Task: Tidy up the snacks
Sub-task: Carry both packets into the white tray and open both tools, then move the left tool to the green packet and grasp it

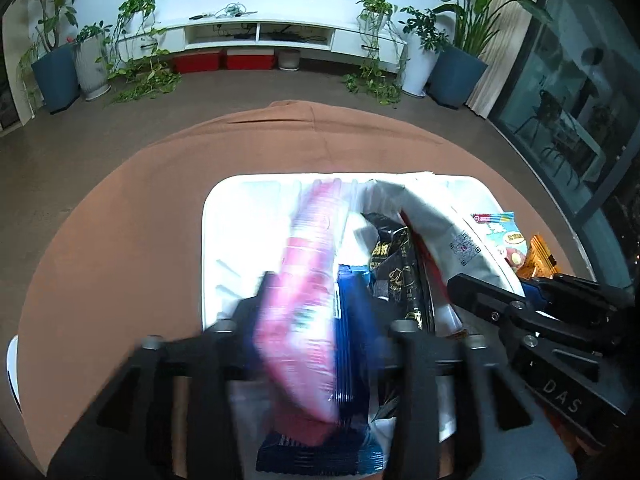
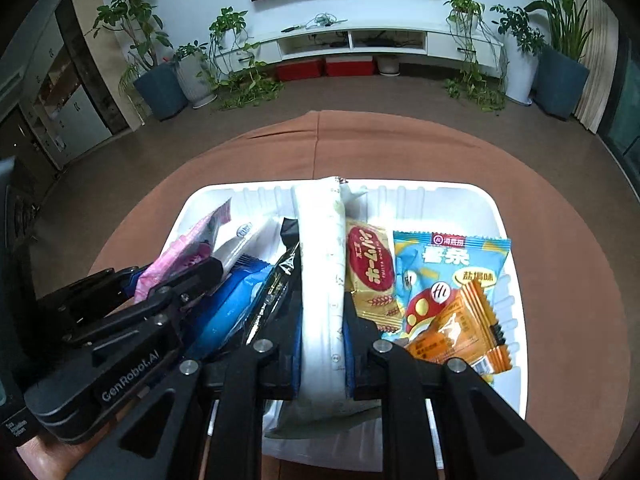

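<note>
Right wrist: white packet (image 2: 322, 280) upright between closed jaws, over tray (image 2: 508, 240)

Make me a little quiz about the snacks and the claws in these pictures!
1. True or false: the right claw is clamped on a tall white packet standing on edge in the white bin.
2. Which packet does the left claw grip? A) orange packet B) pink packet C) black packet
3. Fill in: the light blue packet with the mushroom picture lies partly under an ______ packet.

Key:
1. True
2. B, the pink packet; a dark blue packet sits right beside it.
3. Orange; the orange packet overlaps its lower corner.
</note>
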Tool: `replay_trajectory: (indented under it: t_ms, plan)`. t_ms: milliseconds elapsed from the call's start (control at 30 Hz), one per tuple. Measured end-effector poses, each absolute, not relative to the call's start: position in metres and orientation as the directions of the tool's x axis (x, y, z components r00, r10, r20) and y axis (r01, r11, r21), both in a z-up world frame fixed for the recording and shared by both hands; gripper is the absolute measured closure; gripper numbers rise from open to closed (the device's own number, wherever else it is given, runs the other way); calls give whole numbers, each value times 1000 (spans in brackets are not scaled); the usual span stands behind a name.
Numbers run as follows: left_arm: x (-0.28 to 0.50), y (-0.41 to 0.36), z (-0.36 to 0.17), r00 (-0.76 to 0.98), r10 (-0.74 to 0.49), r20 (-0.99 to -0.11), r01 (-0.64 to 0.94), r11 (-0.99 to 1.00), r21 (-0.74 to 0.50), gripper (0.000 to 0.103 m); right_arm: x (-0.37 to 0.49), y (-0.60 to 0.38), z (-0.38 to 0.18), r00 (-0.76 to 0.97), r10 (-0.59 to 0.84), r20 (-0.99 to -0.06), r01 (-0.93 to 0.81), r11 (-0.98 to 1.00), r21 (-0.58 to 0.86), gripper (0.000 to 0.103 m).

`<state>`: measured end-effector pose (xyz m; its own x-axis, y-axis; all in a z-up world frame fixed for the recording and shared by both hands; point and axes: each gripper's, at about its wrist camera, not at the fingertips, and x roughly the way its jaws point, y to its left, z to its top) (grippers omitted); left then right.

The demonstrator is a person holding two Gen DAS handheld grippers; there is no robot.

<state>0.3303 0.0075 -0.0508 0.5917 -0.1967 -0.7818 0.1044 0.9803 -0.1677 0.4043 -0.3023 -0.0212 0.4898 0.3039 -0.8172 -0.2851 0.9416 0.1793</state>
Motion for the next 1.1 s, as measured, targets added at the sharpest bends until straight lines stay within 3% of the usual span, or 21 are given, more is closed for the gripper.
replay_trajectory:
  t_ms: [33,167,367,433,567,733,900,1100]
  plan:
    - [329,8,-51,595,-197,-779,101,980,-171,34,404,-302,-21,488,302,-819,-288,941,176,84]
    - [326,16,-48,611,-200,-766,91,979,-183,31,399,-309,-15,503,294,-813,-274,946,172,57]
    - [297,20,-30,637,-222,-738,120,975,-189,22,378,-322,11,535,321,-782,-292,938,186,41]
    - [281,21,-20,647,-242,-723,145,970,-194,13,364,-331,24,557,347,-755,-300,931,206,34]
    - [240,19,-11,646,-276,-712,210,961,-182,9,331,-362,42,595,412,-690,-304,910,281,23]
    - [185,5,-18,589,-334,-736,324,932,-163,6,281,-396,39,618,448,-646,-288,894,343,19]
    - [128,-24,-35,515,-428,-743,540,835,-106,6,236,-425,19,612,475,-632,-252,875,414,19]
    - [82,-61,-63,382,-428,-819,743,669,-3,6,207,-447,-11,570,509,-645,-194,846,496,18]
